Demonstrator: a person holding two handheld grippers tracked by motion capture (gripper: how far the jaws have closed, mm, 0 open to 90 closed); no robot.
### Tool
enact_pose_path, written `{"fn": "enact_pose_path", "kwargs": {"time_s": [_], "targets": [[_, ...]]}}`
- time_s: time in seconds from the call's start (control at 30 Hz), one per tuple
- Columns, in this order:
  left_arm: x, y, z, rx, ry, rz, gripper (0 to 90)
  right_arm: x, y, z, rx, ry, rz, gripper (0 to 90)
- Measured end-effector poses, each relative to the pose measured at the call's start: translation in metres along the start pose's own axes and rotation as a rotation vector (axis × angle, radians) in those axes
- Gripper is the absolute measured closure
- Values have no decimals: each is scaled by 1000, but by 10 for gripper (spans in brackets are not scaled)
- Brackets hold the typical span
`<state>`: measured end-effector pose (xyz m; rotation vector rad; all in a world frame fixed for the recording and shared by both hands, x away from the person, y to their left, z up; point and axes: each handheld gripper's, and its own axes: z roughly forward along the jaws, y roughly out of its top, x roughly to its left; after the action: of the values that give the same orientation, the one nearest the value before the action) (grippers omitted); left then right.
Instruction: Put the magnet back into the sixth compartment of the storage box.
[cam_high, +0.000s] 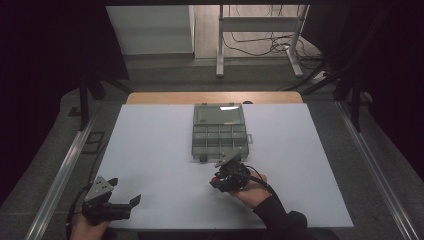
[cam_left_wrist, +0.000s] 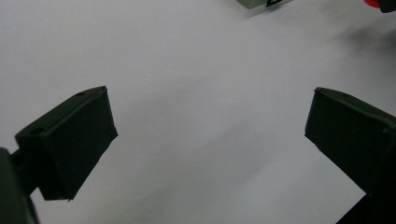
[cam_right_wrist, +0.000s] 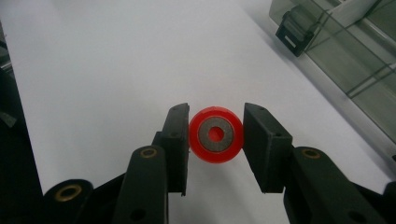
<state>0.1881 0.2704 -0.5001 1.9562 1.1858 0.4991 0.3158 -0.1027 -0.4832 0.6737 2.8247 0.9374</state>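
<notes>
Right gripper (cam_right_wrist: 215, 135) jaws clamping red wheel (cam_right_wrist: 215, 134), beside compartment box (cam_right_wrist: 355, 60)

I work in a lab: my white table (cam_high: 150, 165) sits between metal rails (cam_high: 60, 175), cables (cam_high: 260, 47) trail over the floor (cam_high: 165, 75), dark curtains (cam_high: 40, 60) around.

We log a compartment box (cam_high: 220, 131) on the bench (cam_high: 150, 150), midway between the side edges and toward the far edge. Our right gripper (cam_high: 216, 181) sits just before the box's near side, a ring-shaped wheel (cam_right_wrist: 215, 134) between its fingers (cam_right_wrist: 266, 140). Our left gripper (cam_high: 125, 192) lies at the near left corner, well apart.
</notes>
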Motion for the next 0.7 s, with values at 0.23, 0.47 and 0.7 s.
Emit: {"fn": "enact_pose_path", "kwargs": {"time_s": [0.23,0.47,0.7], "targets": [[0,0,0,1,0,0,21,-5,3,-1,-8,-5,15,627],[0,0,0,0,0,1,21,-14,7,-1,-18,-15,38,627],[0,0,0,0,-2,-1,21,-21,10,-2,-32,-26,52,627]]}}
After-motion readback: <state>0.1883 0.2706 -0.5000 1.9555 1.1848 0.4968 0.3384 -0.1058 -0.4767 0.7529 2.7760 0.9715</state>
